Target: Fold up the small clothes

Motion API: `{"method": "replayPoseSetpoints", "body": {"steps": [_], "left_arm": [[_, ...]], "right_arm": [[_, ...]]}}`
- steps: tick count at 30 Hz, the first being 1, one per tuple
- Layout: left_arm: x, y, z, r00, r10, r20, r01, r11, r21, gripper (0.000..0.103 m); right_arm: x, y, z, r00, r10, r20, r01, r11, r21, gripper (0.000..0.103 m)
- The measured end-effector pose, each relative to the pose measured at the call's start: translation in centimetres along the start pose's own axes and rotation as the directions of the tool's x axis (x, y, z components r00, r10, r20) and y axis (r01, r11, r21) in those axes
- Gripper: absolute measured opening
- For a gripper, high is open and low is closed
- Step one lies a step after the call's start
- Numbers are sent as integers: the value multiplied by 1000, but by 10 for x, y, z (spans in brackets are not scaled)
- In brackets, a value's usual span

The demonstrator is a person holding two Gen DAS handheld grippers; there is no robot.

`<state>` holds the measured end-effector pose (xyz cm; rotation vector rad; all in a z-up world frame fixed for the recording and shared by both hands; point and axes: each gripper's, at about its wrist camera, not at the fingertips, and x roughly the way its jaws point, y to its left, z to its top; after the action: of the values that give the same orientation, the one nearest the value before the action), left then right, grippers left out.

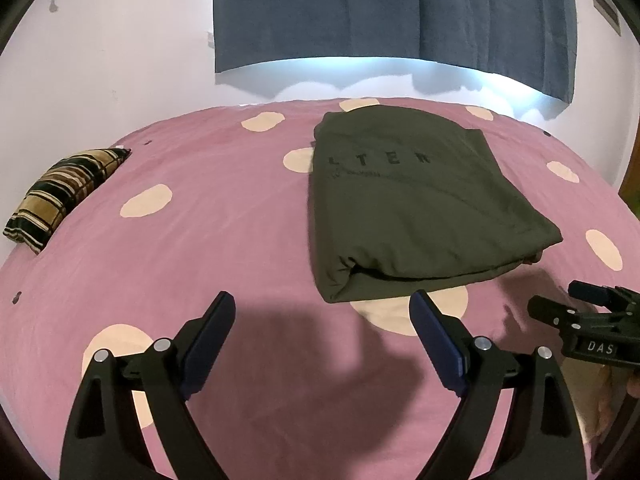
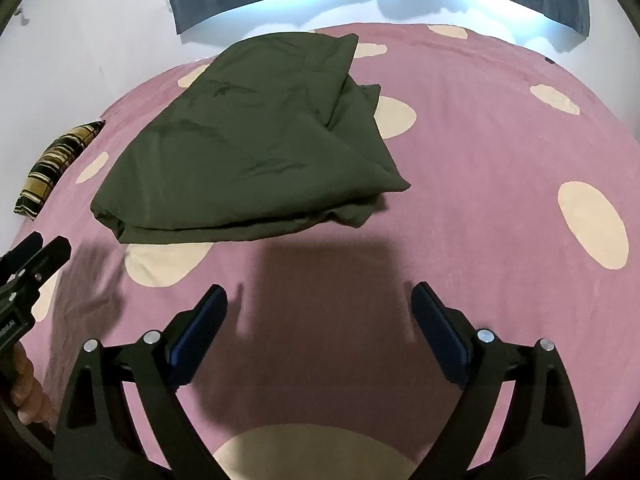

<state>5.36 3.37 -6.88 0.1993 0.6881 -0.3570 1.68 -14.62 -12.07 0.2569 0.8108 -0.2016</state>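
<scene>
1. Folded garment (image 1: 416, 204): dark olive green, plain; faint darker lettering across upper part.
2. Bedsheet (image 1: 224, 248): dusty pink with large cream oval spots.
3. Pillow (image 1: 60, 196): plaid of black, tan and cream stripes.
4. Curtain (image 1: 392, 12): slate blue, plain.
5. Wall (image 1: 120, 60): white, a few small dark marks.
6. Left gripper (image 1: 322, 308) and right gripper (image 2: 320, 300): black frames, dark blue pads (image 1: 208, 340), silver pins.

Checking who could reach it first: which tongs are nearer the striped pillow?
Left. The left tongs hover open on the striped pillow's side of the green garment; the right tongs are farther across.
</scene>
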Motion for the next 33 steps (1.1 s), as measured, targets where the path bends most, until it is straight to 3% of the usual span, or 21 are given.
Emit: {"method": "replayPoseSetpoints", "body": {"steps": [33], "left_arm": [[-5,0,0,999,49,2,-49,999,-22,88]], "right_arm": [[-7,-7,-1,1000,-11,18,11,1000,13,93]]}}
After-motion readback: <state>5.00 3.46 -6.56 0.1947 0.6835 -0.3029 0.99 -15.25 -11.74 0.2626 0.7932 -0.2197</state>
